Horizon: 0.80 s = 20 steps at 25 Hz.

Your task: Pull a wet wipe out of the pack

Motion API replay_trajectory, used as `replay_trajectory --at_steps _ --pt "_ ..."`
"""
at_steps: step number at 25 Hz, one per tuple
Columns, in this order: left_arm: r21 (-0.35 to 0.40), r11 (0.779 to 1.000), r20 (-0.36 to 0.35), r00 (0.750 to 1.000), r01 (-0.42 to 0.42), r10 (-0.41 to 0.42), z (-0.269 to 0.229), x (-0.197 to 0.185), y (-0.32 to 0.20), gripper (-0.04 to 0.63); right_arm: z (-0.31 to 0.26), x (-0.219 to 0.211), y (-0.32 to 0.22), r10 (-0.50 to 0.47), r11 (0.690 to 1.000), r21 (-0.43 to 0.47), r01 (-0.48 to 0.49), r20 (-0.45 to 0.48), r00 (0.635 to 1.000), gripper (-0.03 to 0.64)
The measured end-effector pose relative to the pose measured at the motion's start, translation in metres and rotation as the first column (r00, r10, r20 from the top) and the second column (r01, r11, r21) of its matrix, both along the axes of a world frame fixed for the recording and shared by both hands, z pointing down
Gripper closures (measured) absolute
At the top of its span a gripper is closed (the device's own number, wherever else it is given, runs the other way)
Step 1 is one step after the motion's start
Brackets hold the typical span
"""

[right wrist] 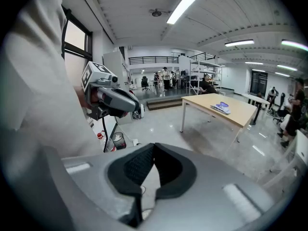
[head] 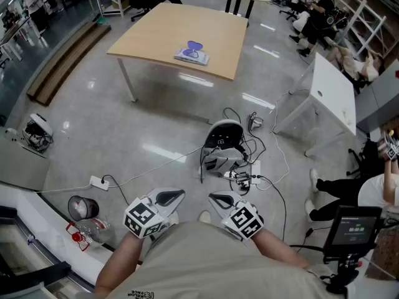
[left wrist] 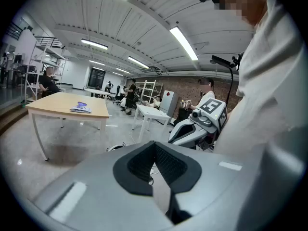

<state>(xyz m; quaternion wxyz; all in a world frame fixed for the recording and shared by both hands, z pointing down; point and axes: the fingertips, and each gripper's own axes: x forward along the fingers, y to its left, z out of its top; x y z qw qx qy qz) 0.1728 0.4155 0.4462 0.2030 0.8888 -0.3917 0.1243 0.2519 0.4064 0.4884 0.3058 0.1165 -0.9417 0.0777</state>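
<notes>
- The left gripper (head: 169,199) sits low and left of centre in the head view, jaws together on nothing.
- The right gripper (head: 222,200) sits just right of it, jaws likewise together and empty.
- Both forearms (head: 120,261) tuck against the torso (head: 199,260).

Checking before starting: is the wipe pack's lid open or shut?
Open, apparently: a purple flap stands up from the wipe pack on the table.
</notes>
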Motion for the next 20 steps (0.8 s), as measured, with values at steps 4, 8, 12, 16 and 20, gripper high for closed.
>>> replay_trajectory --at_steps 4,8,12,16,20 --pt "0.009 0.999 0.010 0.999 0.033 -0.033 -0.003 -0.011 -0.003 0.591 -0.003 -0.010 -0.003 -0.024 1.000 0.009 0.024 0.005 1.000 0.614" --pt "-0.009 0.999 -0.008 0.999 0.054 -0.054 0.000 -0.016 -0.003 0.591 0.001 -0.014 -0.001 -0.032 0.999 0.005 0.032 -0.002 0.999 0.614" --pt "-0.012 0.998 0.001 0.998 0.055 -0.055 0.002 -0.020 -0.003 0.591 0.002 -0.020 -0.002 -0.039 0.999 0.003 0.039 0.004 0.999 0.614" --pt "-0.012 0.999 0.027 0.999 0.046 -0.046 0.004 -0.023 -0.002 0.591 0.000 -0.028 -0.002 -0.045 0.999 -0.014 0.046 0.027 0.999 0.614" --pt "-0.007 0.999 0.037 0.998 0.045 -0.044 0.005 -0.031 0.000 0.591 -0.001 -0.037 0.000 -0.050 0.999 -0.006 0.050 0.030 0.998 0.614"
